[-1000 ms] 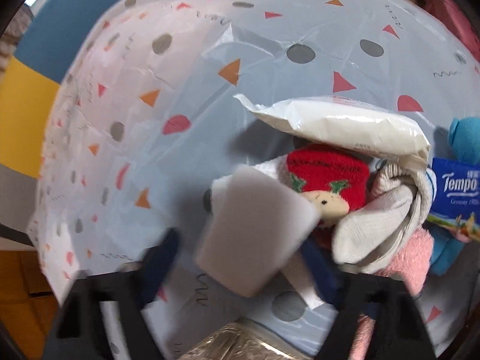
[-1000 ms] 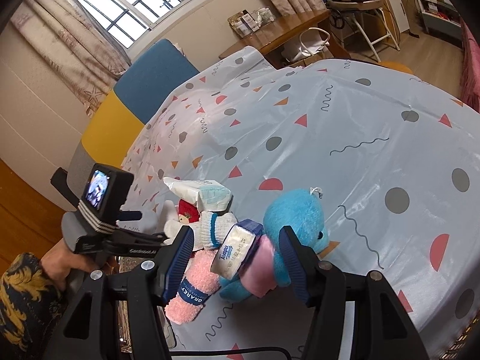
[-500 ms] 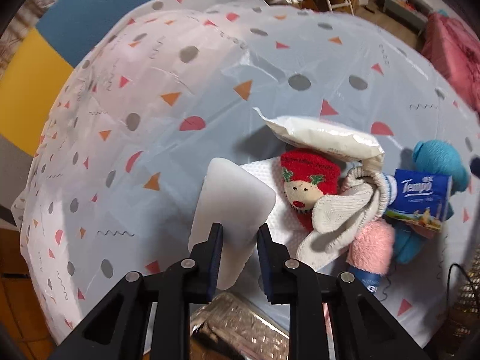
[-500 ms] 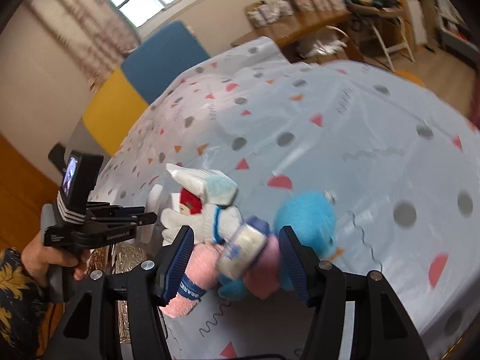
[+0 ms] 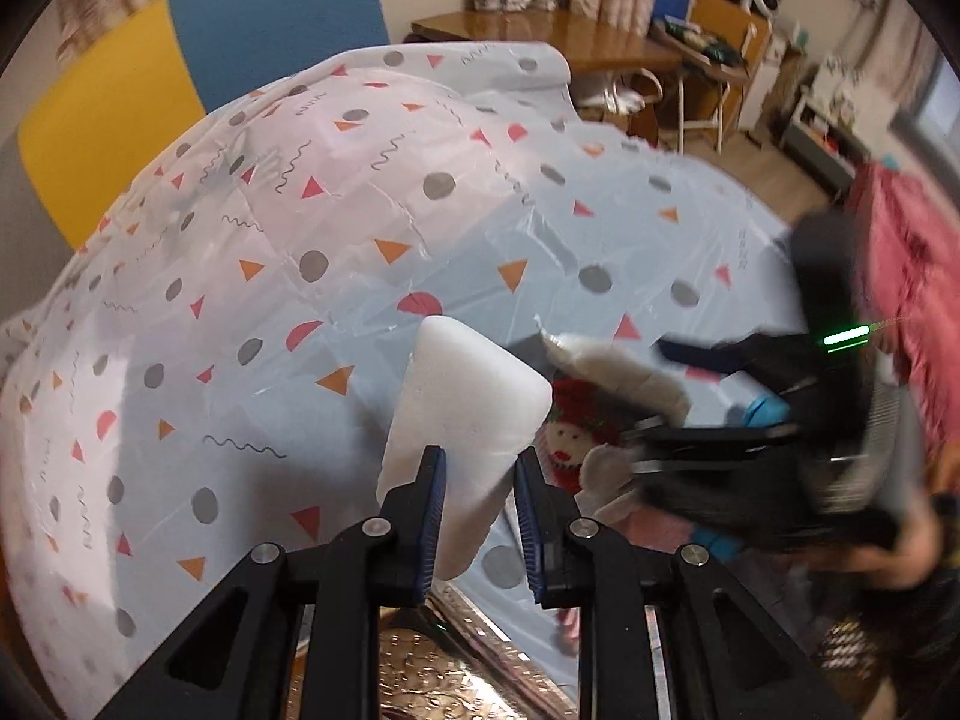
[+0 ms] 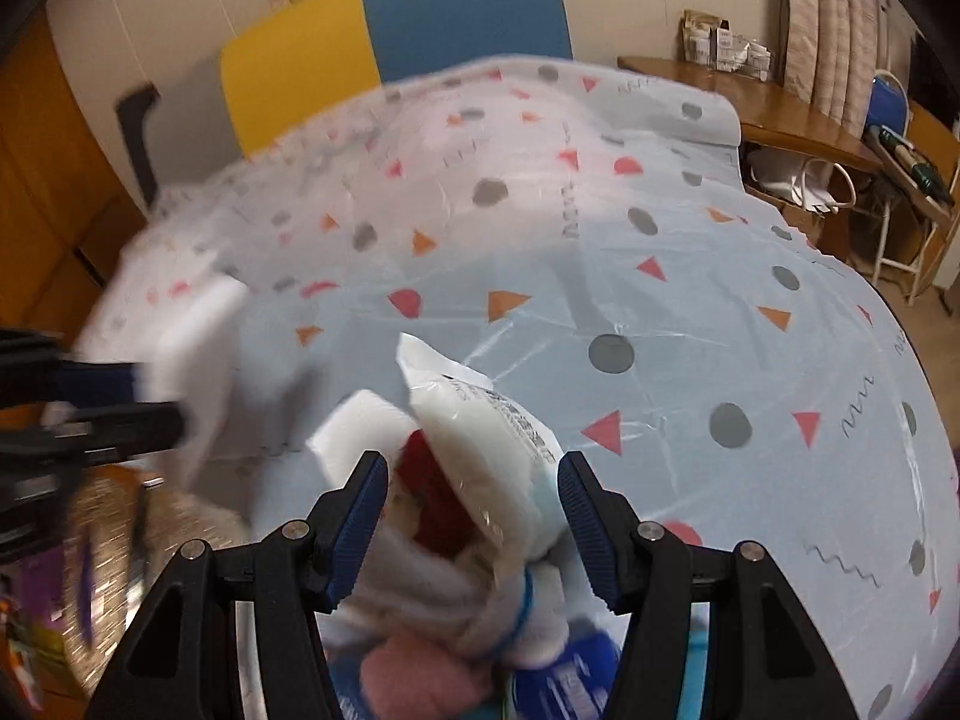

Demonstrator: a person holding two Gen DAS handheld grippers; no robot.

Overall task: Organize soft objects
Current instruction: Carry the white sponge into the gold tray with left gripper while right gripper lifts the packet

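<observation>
Left claw point(image 5: 477, 507) clamped on a white sponge point(image 5: 465, 414), lifted above the desk point(image 5: 240, 312); sponge stands up from the pads toward 12 o'clock. Same sponge point(image 6: 192, 336) shows blurred at 9 o'clock in the right wrist view.

Right claw point(image 6: 471, 516) gaping wide, nothing gripped, its fingers straddling the soft pile. Between them: a white plastic-wrapped pack point(image 6: 480, 438) with small dark print, too blurred to read. Under it a red-hatted doll point(image 5: 570, 432), white cloth point(image 6: 432, 576), a pink towel point(image 6: 414, 672) and a blue packet point(image 6: 570, 684) with white lettering, unreadable.

Pile sits at the near desk edge, toward 5 o'clock from the left claw. Desk cover: pale plastic sheet with grey dots, red and orange triangles, squiggles, creased. Open cloth from 9 through 2 o'clock beyond the pile.

Room: blue and yellow chair point(image 6: 462, 12) at 12 o'clock, wooden table point(image 5: 558, 42) at 1 o'clock, curtains behind.
</observation>
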